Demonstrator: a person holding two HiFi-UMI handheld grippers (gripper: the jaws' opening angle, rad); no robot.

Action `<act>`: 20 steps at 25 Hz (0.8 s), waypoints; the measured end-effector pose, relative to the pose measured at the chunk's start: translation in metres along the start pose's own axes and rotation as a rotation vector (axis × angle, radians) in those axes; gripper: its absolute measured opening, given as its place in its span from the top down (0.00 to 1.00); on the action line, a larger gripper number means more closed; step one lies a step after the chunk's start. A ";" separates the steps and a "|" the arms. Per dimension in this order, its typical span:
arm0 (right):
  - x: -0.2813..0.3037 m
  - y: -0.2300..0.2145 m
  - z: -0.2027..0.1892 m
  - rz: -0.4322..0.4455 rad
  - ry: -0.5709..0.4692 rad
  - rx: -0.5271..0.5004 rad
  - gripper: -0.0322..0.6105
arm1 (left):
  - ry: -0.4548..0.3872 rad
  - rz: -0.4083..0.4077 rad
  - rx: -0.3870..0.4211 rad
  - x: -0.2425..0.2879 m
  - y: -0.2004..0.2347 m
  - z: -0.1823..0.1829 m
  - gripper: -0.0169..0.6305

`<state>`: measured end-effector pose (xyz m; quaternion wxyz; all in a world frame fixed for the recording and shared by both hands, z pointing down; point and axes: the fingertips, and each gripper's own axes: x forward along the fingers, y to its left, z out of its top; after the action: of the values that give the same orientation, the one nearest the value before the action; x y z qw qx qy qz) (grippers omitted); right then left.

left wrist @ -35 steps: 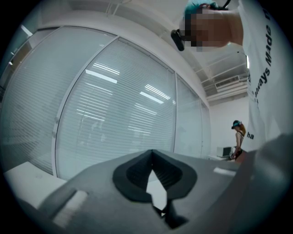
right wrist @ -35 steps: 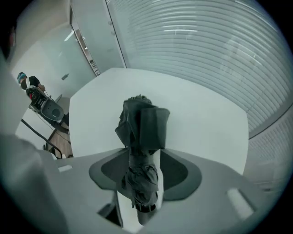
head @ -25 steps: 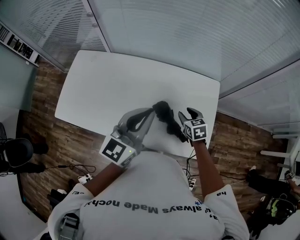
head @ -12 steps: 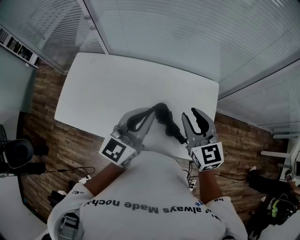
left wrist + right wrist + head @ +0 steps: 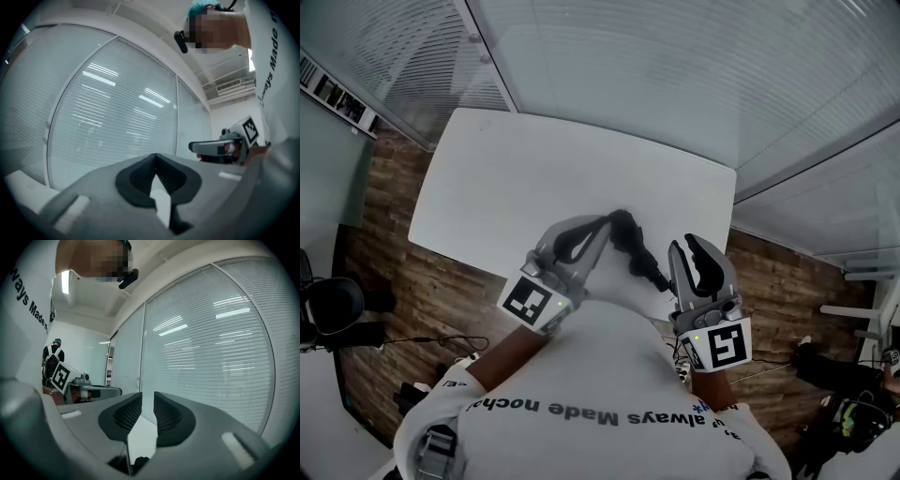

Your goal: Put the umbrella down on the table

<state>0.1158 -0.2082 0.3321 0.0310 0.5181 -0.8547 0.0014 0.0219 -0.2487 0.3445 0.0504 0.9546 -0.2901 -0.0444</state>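
A black folded umbrella [image 5: 634, 247] lies on the white table [image 5: 534, 178], near its front right edge. My left gripper [image 5: 606, 222] is shut and empty, its tips beside the umbrella's far end; whether they touch it I cannot tell. In the left gripper view the left gripper [image 5: 156, 155] has its pads meeting at the tip with nothing between them. My right gripper [image 5: 684, 244] hangs raised, to the right of the umbrella's near end and apart from it. The right gripper view shows the right gripper [image 5: 147, 394] shut, with only a thin slit between the pads and nothing in it.
Glass walls with blinds [image 5: 675, 66] run behind the table. Wood floor [image 5: 403, 272] surrounds it, with an office chair [image 5: 328, 309] at the left and cables [image 5: 469, 356] by the person's feet. Each gripper shows in the other's view: the right gripper [image 5: 225, 147], the left gripper [image 5: 89, 391].
The right gripper has lifted away from the umbrella's near end, come towards the person and closed its jaws. The umbrella and the left gripper have stayed in place.
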 end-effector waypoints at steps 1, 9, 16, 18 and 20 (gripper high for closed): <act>-0.001 0.001 0.000 -0.003 -0.001 0.002 0.83 | -0.001 -0.001 0.001 0.000 -0.001 0.000 0.97; 0.000 0.000 -0.001 -0.011 -0.009 0.004 0.83 | -0.004 -0.010 0.000 0.001 0.002 0.000 0.97; -0.002 -0.005 -0.005 -0.034 -0.001 0.004 0.83 | -0.006 -0.012 -0.001 -0.002 0.002 0.004 0.97; -0.003 -0.004 -0.005 -0.034 0.000 0.004 0.83 | -0.006 -0.010 -0.002 -0.003 0.002 0.003 0.97; -0.003 -0.004 -0.005 -0.034 -0.001 0.005 0.83 | -0.006 -0.010 -0.003 -0.004 0.002 0.003 0.97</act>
<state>0.1210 -0.2075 0.3371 0.0294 0.5326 -0.8459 0.0025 0.0169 -0.2484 0.3424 0.0506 0.9559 -0.2854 -0.0477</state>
